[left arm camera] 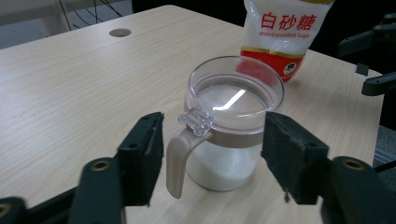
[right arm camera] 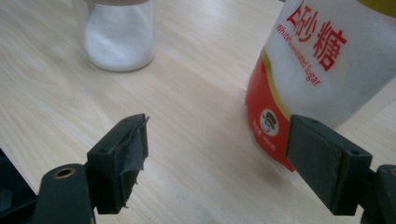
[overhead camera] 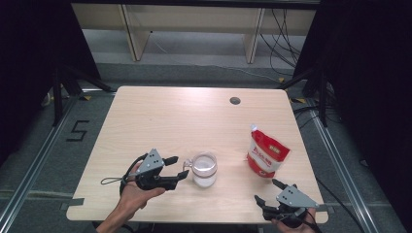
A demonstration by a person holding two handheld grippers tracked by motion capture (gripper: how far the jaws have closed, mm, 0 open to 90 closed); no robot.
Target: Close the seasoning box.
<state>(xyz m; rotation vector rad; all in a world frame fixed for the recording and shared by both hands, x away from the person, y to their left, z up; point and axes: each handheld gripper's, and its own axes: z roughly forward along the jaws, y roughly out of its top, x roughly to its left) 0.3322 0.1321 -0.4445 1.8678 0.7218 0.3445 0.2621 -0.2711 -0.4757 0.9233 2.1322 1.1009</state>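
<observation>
At the near edge of the tabletop (overhead camera: 160, 116), we see the right tool (overhead camera: 266, 191) held low at the right corner, jaws spread wide with nothing between them. In the right gripper view the jaws frame bare wood, with the sugar pouch (right arm camera: 322, 70) just beyond the right-hand jaw.

Farther in, on the left side, we find the left tool (overhead camera: 177, 167) pointing across at the jar (overhead camera: 204, 169) — its jaws stand apart and grip nothing. In the left gripper view the jar's beige handle (left arm camera: 180, 156) sits in the gap between the pads, clear of both.

We see the jar upright near the tabletop's front centre, clear-walled, partly filled with white granules, its clear lid (left arm camera: 236, 91) on.

Beyond it to the right, the red-and-white sugar pouch (overhead camera: 266, 153) stands apart from the jar.
</observation>
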